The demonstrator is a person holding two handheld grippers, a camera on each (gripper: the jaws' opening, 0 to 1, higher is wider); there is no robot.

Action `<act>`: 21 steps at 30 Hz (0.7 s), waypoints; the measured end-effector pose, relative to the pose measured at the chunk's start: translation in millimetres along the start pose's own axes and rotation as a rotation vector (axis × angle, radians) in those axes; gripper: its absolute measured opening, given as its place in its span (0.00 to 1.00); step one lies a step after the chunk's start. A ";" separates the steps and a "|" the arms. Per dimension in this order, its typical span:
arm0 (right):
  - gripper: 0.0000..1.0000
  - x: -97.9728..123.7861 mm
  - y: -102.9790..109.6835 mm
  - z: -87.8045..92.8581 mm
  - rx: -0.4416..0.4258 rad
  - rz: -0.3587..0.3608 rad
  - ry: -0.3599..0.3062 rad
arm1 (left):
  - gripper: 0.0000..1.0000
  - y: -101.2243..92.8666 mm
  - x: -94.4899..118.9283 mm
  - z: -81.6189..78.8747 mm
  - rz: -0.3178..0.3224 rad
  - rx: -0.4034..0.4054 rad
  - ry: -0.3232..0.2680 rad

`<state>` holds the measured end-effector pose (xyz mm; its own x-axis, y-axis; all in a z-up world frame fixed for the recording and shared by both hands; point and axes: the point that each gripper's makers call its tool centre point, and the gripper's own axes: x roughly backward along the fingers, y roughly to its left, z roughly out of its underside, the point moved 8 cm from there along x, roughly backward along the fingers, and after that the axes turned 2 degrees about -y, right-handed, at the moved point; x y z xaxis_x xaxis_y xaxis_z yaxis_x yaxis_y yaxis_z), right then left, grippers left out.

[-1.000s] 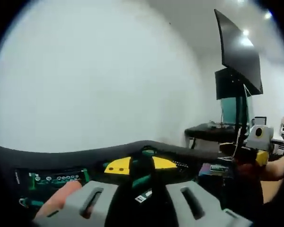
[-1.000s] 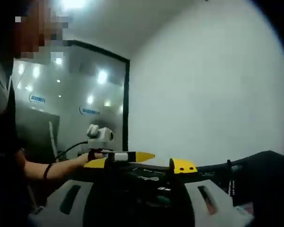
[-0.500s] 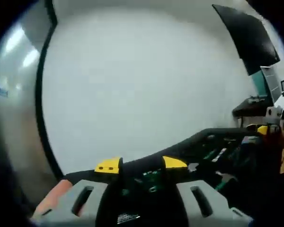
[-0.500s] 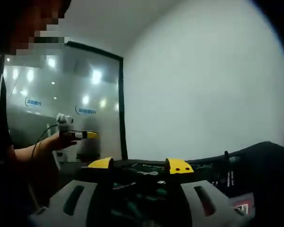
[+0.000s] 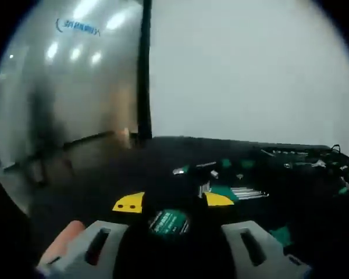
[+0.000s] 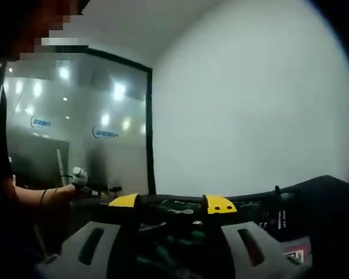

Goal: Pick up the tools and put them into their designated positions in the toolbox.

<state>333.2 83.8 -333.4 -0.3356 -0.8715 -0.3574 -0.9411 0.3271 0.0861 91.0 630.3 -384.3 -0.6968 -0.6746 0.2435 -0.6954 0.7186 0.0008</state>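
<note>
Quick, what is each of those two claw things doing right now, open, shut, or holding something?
Left gripper: jaws apart, a round green-labelled object between the yellow tips; grip cannot be told.
Right gripper: open, holding nothing.

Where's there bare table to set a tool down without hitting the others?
In the left gripper view, the dark table is bare on the side toward the glass wall. It is crowded toward the white wall side, where green-handled tools and the toolbox lie.

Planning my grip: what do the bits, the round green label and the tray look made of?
Bits: likely bare metal, going by the silvery glints. Green label: probably printed sticker or plastic cap, flat with pale lettering, too blurred to tell. Tray: matte black, probably moulded plastic or foam, no shine.
</note>
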 end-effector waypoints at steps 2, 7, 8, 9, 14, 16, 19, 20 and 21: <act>0.40 0.1 -1.1 0.5 0.000 -0.003 0.006 | 0.45 -3.4 -2.8 6.8 0.009 0.005 0.003; 0.40 0.3 1.6 1.1 0.003 -0.007 0.011 | 0.47 -1.6 -4.9 17.5 -0.012 -0.005 0.048; 0.40 0.4 1.6 1.1 0.003 -0.006 0.012 | 0.47 -0.6 -5.6 20.1 -0.015 -0.002 0.059; 0.40 0.6 1.8 1.1 0.003 -0.005 0.013 | 0.45 -1.8 -5.8 23.2 -0.018 -0.002 0.074; 0.40 0.1 2.7 1.5 0.002 -0.008 0.016 | 0.36 -7.3 -7.4 21.7 0.000 -0.027 0.040; 0.40 0.1 3.9 1.4 0.000 -0.012 0.015 | 0.33 -8.9 -5.4 16.6 0.003 -0.008 0.015; 0.40 -0.5 3.4 1.6 0.000 -0.015 0.019 | 0.33 -17.6 3.3 8.9 0.026 0.021 -0.041; 0.40 -0.6 3.5 1.5 -0.001 -0.015 0.018 | 0.33 -16.2 -1.7 7.3 0.033 0.032 -0.047; 0.40 -0.4 4.0 1.4 -0.002 -0.016 0.018 | 0.33 -19.8 -0.5 4.4 0.050 0.044 -0.065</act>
<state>329.6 86.1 -334.2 -0.3216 -0.8831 -0.3417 -0.9463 0.3128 0.0822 104.3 615.7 -388.7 -0.7397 -0.6487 0.1789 -0.6656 0.7445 -0.0527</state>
